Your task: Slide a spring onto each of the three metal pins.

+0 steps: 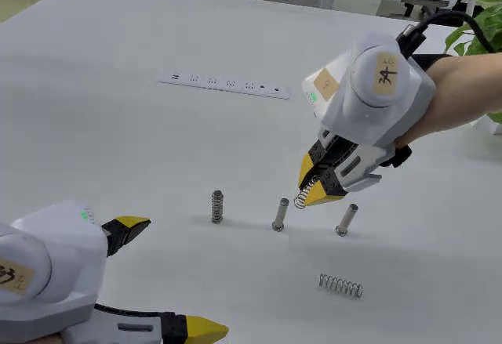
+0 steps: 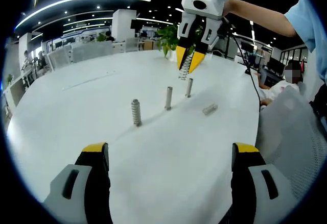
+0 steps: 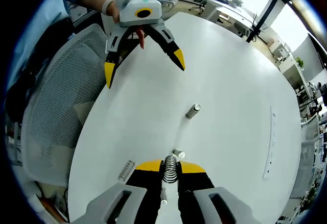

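Note:
Three metal pins stand in a row on the white table. The left pin wears a spring. The middle pin and the right pin are bare. My right gripper is shut on a spring, held tilted just above and right of the middle pin's top. A loose spring lies flat nearer me. My left gripper hangs open and empty at the near left.
A white power strip lies farther back on the table. A green plant stands at the far right edge. A mesh office chair sits beside the table, with a person's sleeve above it.

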Available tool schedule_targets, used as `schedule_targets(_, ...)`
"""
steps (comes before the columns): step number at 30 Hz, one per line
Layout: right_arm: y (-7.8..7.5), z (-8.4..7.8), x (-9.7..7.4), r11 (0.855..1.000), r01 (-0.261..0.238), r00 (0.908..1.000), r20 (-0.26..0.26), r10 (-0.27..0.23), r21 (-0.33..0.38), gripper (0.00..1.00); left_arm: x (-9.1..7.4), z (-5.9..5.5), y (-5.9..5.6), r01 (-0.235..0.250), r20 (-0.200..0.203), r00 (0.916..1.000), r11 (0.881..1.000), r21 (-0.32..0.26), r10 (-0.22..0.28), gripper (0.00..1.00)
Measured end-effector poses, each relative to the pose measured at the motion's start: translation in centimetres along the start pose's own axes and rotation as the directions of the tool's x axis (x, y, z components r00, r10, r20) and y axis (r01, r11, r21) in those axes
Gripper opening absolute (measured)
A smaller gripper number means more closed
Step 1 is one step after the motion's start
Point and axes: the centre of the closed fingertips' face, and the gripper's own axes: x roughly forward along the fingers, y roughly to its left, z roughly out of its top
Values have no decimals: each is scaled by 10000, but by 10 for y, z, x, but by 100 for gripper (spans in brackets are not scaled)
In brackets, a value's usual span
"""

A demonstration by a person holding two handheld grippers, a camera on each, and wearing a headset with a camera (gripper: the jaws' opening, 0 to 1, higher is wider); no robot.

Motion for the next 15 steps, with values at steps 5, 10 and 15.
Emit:
schedule_targets(5, -6, 0, 4, 9997, -118, 9995, -301, 112, -209, 7, -2, -4, 2, -73, -11, 10000, 9999, -69, 73, 99)
schedule_targets(10, -10, -3, 10, 9986, -311, 9977, -618, 283, -436, 7, -5, -7, 5, -232, 16, 9997, 9995, -195, 232, 99)
schedule_targets(15, -11, -1, 11, 9966, -491, 9948, -919, 428, -665, 7, -7, -8, 9, -329, 62, 9994, 9991, -282, 331, 99)
